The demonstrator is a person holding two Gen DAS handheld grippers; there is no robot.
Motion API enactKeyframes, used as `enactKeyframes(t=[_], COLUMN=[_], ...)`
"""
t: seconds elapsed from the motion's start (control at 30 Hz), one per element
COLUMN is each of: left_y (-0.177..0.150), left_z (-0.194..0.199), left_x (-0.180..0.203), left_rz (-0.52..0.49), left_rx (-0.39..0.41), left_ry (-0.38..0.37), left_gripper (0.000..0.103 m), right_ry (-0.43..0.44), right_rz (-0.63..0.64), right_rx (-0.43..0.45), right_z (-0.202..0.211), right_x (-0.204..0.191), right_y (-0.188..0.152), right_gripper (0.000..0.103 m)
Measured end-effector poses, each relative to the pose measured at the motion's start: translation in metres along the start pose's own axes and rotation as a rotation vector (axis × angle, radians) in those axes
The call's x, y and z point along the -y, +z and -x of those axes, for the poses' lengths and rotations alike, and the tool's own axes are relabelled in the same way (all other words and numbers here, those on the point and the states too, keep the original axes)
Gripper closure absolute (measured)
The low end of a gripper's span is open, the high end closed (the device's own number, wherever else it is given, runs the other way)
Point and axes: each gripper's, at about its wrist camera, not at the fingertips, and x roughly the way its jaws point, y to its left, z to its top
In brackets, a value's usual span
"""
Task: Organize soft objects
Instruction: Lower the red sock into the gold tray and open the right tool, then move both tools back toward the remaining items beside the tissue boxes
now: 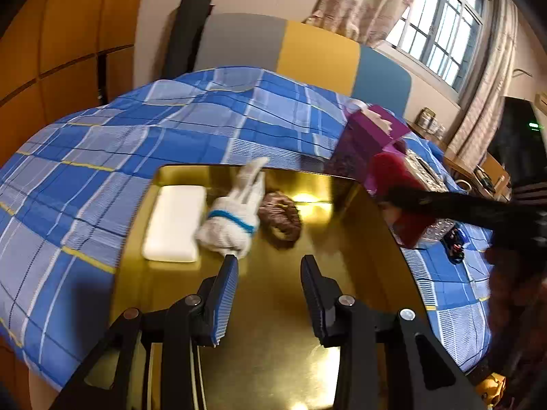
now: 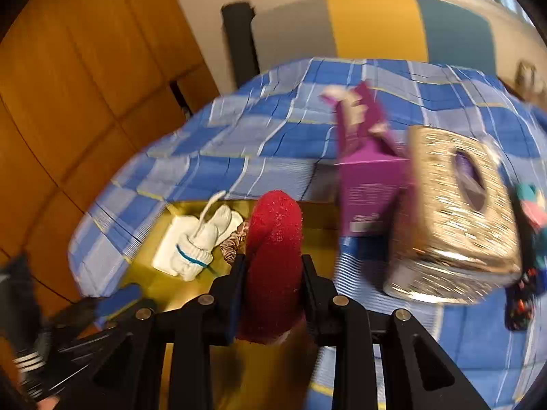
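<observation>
A gold tray lies on the blue plaid bed. On it sit a white foam pad, a white rolled sock with a blue band and a brown scrunchie. My left gripper is open and empty above the tray's near part. My right gripper is shut on a red fuzzy cloth and holds it over the tray's right side; the cloth also shows in the left wrist view. The sock and the scrunchie lie beyond it.
A purple carton and a glittery gold tissue box stand on the bed right of the tray. A dark patterned item lies further right. A wooden wardrobe is at the left, a headboard behind.
</observation>
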Motion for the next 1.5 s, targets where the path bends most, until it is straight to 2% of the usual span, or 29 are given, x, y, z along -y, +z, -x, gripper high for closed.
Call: enactKeyframes(t=[0.17, 0.37, 0.5, 0.6, 0.83, 0.93, 1.07, 1.23, 1.43, 1.5], left_y=[-0.002, -0.004, -0.005, -0.004, -0.003, -0.004, -0.005, -0.006, -0.011, -0.013], left_z=[0.004, 0.004, 0.004, 0.003, 0.004, 0.006, 0.008, 0.011, 0.011, 0.009], left_x=[-0.019, -0.028, -0.027, -0.022, -0.007, 0.000, 0.015, 0.042, 0.079, 0.089], left_rz=[0.034, 0.067, 0.070, 0.051, 0.066, 0.083, 0.067, 0.018, -0.068, -0.084], left_rx=[0.002, 0.000, -0.002, -0.007, 0.009, 0.017, 0.017, 0.016, 0.001, -0.006], left_ry=[0.014, 0.012, 0.005, 0.008, -0.034, -0.061, -0.080, -0.117, -0.164, -0.176], left_gripper=[0.065, 0.065, 0.065, 0.065, 0.065, 0.065, 0.065, 0.063, 0.062, 0.062], right_ry=[-0.058, -0.149, -0.173, -0.146, -0.126, -0.159, -0.177, -0.221, -0.290, -0.346], right_rz=[0.041, 0.042, 0.030, 0.039, 0.042, 0.032, 0.017, -0.017, -0.114, -0.169], right_rx=[-0.066, -0.106, -0.095, -0.051, 0.088, 0.117, 0.120, 0.085, 0.033, 0.025], right_z=[-0.047, -0.077, -0.081, -0.065, 0.005, 0.031, 0.053, 0.064, 0.082, 0.096], right_x=[-0.014, -0.010, -0.007, -0.010, 0.003, 0.015, 0.034, 0.067, 0.131, 0.163], right_y=[0.006, 0.014, 0.018, 0.018, 0.003, -0.010, -0.029, -0.055, -0.089, -0.096], right_gripper=[0.072, 0.068, 0.047, 0.046, 0.039, 0.037, 0.037, 0.037, 0.037, 0.037])
